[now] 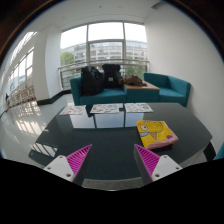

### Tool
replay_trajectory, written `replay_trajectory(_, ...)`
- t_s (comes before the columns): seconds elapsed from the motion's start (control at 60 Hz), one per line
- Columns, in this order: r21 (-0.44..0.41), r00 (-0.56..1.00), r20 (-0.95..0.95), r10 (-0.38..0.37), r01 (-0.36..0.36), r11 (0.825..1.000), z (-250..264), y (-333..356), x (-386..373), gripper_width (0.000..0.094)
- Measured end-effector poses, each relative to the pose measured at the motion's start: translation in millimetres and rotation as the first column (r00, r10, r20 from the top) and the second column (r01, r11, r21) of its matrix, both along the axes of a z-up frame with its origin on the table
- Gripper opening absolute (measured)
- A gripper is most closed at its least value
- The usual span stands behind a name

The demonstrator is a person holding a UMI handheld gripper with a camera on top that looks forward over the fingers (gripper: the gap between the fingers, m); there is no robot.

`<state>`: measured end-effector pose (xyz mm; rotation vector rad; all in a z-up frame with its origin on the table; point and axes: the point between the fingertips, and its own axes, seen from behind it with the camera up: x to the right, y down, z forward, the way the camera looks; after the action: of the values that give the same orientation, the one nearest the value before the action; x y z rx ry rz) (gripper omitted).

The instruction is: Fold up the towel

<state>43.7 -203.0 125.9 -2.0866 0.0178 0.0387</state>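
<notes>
My gripper (112, 160): fingers spread apart, ridged pink pads (79, 157), nothing held. Yellow folded towel (155, 132), soft, squarish, at one o'clock on dark glossy round table (100, 135). Printed sheets (106, 108) at twelve. Teal sofa (125, 88) beyond.

Towel (155, 132): yellow with pink and multicoloured markings, a compact, roughly square shape, lying flat on the dark tabletop (100, 138), right of frame centre.
</notes>
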Motion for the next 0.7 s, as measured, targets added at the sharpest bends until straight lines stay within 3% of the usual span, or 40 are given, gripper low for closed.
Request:
replay_trajectory(0.133,0.037,0.999,0.008,0.048,-0.049,0.998,19,-12,-30,0.0838)
replay_trajectory(0.7,0.114,0.997,0.031,0.069,-0.072,0.991,57,-36,-56,0.0837)
